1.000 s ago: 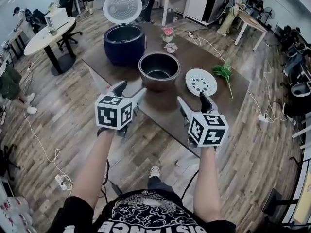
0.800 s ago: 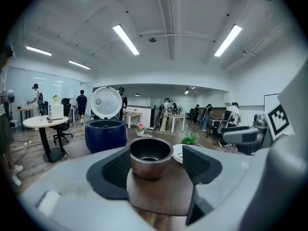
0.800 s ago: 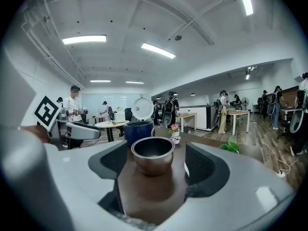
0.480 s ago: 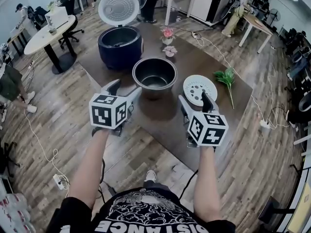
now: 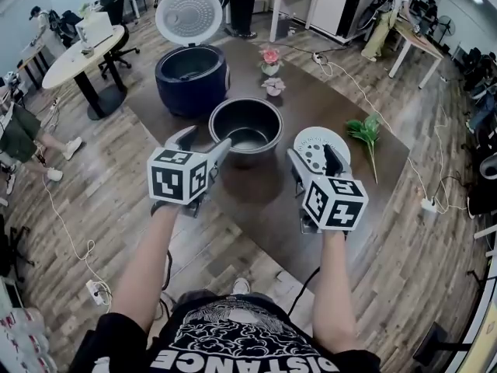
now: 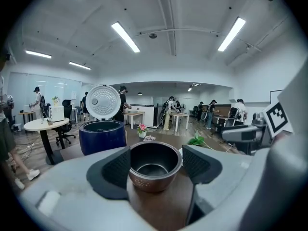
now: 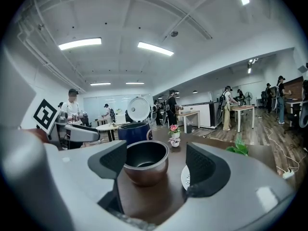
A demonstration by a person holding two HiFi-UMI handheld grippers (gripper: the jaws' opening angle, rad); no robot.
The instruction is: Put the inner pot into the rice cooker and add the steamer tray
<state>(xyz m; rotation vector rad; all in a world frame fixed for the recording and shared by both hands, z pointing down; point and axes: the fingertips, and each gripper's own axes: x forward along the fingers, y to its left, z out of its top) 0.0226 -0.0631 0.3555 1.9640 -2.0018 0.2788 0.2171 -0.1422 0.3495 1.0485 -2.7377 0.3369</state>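
inner pot (image 5: 245,127) lies nearer our fingertips than a second ago, just ahead; left gripper (image 5: 207,138) has just been opening wide, right gripper (image 5: 313,154) gapes too, both empty.

Both arms reach forward side by side; the left gripper (image 5: 207,138), jaws just opened wide, and right gripper (image 5: 312,154) gape empty.

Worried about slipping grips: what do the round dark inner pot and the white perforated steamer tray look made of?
Round dark inner pot: likely metal, bronze satin sheen outside, dark matte coating inside. White perforated steamer tray: probably moulded plastic, flat white, no metallic glint.
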